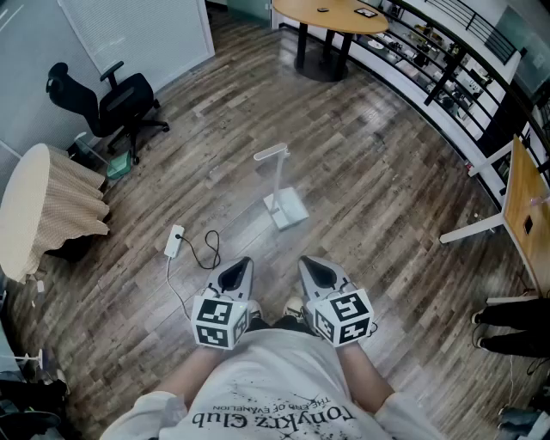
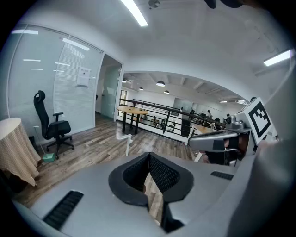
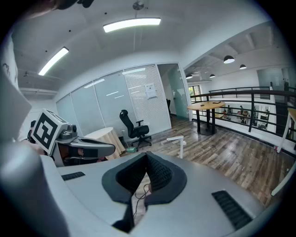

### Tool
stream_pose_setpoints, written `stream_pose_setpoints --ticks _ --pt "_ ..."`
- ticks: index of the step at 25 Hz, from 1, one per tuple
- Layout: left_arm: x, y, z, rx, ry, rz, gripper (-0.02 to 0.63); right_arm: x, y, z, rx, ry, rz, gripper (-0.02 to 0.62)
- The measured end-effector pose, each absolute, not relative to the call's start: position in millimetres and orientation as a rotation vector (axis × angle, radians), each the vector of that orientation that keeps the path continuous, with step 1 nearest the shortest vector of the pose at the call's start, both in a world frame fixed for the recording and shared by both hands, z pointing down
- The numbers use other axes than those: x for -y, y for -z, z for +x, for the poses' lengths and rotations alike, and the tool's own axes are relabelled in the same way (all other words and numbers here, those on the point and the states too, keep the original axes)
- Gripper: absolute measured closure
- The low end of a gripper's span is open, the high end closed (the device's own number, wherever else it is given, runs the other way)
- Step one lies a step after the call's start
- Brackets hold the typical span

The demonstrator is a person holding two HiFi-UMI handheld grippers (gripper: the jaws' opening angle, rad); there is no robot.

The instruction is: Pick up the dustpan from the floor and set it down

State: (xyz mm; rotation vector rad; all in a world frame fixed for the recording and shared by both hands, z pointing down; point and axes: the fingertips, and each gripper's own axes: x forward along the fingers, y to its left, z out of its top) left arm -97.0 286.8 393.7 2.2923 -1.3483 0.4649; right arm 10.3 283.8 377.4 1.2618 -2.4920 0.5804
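Dustpan [image 1: 286,207] of white plastic, handle upright, stands ahead of my left gripper [image 1: 237,273] and slightly nearer right gripper [image 1: 316,271], both closed, empty.

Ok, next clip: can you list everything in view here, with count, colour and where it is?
dustpan: one, white, standing on the wood floor ahead of both grippers, handle up
power block: one, white with a black cable, on the floor left of the dustpan
office chair: one, black, upper left by the glass wall
clothed table: one, beige cloth, left edge
round table: one, wooden top on a black base, top centre
railing: one, black, upper right
desk: one, wooden top on white legs, right edge
bystander's legs: two, dark, lower right edge
left gripper: one, grey, jaws shut, empty, low centre
right gripper: one, grey, jaws shut, empty, beside the left
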Motion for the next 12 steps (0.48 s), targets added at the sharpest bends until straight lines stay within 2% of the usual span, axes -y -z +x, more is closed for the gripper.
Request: stream_pose_setpoints --ticks 12 --pt "-286.9 -391.4 -101.0 1.349 -0.458 2.295 0.581 -286.8 -383.7 10.6 2.462 -0.590 1.282 0.571"
